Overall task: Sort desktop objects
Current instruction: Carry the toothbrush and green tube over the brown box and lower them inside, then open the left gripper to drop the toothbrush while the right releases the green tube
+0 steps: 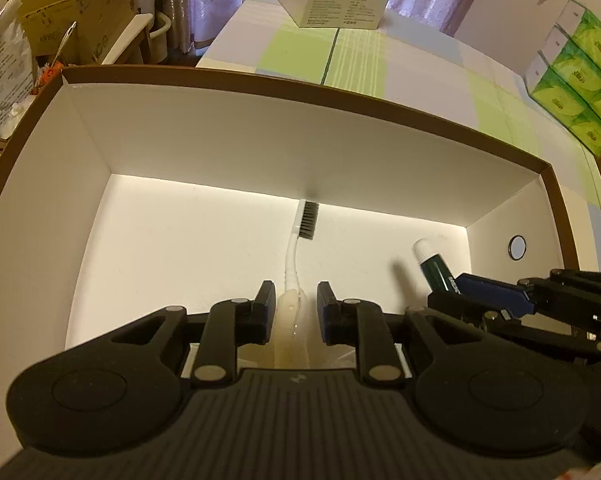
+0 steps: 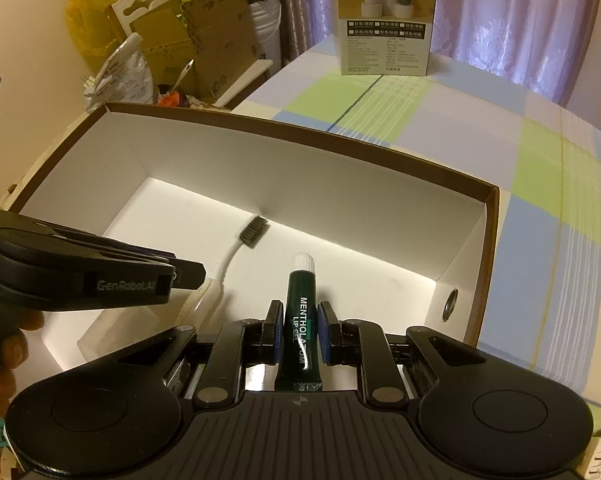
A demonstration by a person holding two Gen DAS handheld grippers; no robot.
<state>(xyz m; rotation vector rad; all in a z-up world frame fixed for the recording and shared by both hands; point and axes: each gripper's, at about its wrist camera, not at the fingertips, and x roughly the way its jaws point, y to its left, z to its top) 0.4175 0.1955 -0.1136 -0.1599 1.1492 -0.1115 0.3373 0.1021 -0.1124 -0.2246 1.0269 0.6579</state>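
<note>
- Checked cloth in green, blue and lilac covered the desk (image 2: pixel 540 208), with purple curtains and stacked cartons behind it; a printed carton (image 2: pixel 384 20) stood at the far edge and green tissue packs (image 1: pixel 576 80) sat toward 2 o'clock in the left view.
- Left gripper (image 1: pixel 290 312) had its jaws parted around the toothbrush (image 1: pixel 296 256); the pads looked just clear of the translucent handle, so I judged it released or about to be.
- From that gripper the toothbrush ran straight out toward 12 o'clock, long axis in line with the fingers, dark bristle head close to the far wall of the box (image 1: pixel 260 128).
- Right gripper (image 2: pixel 298 332) was clenched on the lip gel tube (image 2: pixel 302 320), both blue pads pressed to its dark green sides.
- The tube also pointed to 12 o'clock along the fingers, white cap forward, held over the box floor; whether the cap touched the floor I could not tell.
- Each item lay in its own gripper, so neither arm needed to cross: the left gripper showed at 9 o'clock in the right view, the right gripper at 3 o'clock in the left view.
- Both grippers sat inside the white-lined, brown-rimmed box, so the coming move seemed to be a plain letting go and a straight pull back toward 6 o'clock.
- A round eyelet (image 2: pixel 450 304) marked the box's right wall, near the tube but apart from it.
</note>
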